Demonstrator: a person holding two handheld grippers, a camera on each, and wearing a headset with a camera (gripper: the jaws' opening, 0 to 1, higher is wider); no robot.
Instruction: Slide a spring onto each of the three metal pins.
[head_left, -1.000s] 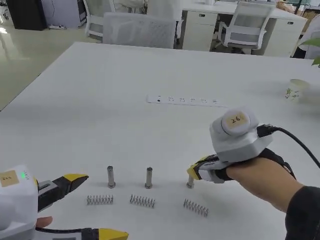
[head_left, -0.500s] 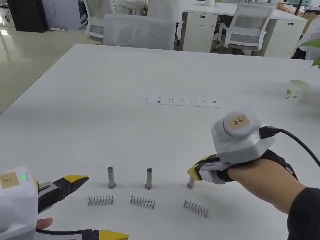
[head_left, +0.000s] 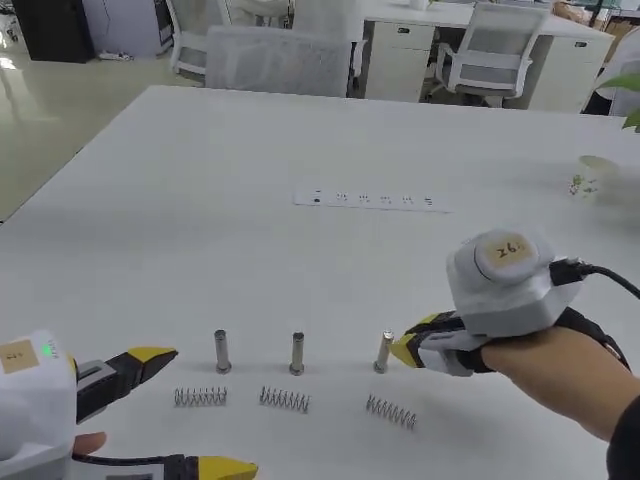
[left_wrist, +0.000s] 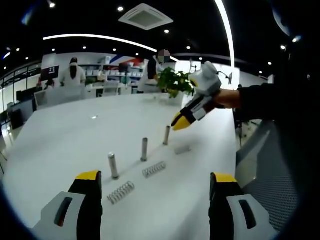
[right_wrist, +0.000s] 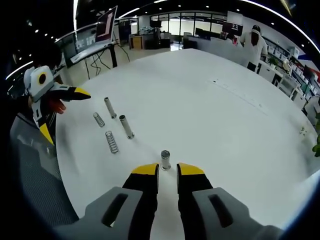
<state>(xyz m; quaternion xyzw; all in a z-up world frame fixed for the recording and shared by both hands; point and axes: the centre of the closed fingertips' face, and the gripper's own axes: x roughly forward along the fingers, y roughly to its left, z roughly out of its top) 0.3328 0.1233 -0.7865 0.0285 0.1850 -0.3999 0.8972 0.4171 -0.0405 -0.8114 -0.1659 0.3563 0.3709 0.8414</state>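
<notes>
I log three upright metal pins (left_wrist: 144, 149), three springs (left_wrist: 154, 169) lying alongside on the bench (left_wrist: 60, 135), and my left gripper (left_wrist: 156, 177) fingers (left_wrist: 89, 176) spread wide.

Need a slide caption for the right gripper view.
Right gripper, jaws narrowly apart, just short of the nearest upright metal pin on the white table.

A round sticker (head_left: 505, 250) on top of the right gripper (head_left: 405, 350) bears a handwritten number, seemingly "26". A tan sticker (head_left: 17, 355) on the left gripper (head_left: 198, 412) carries handwriting too blurred to read.
</notes>
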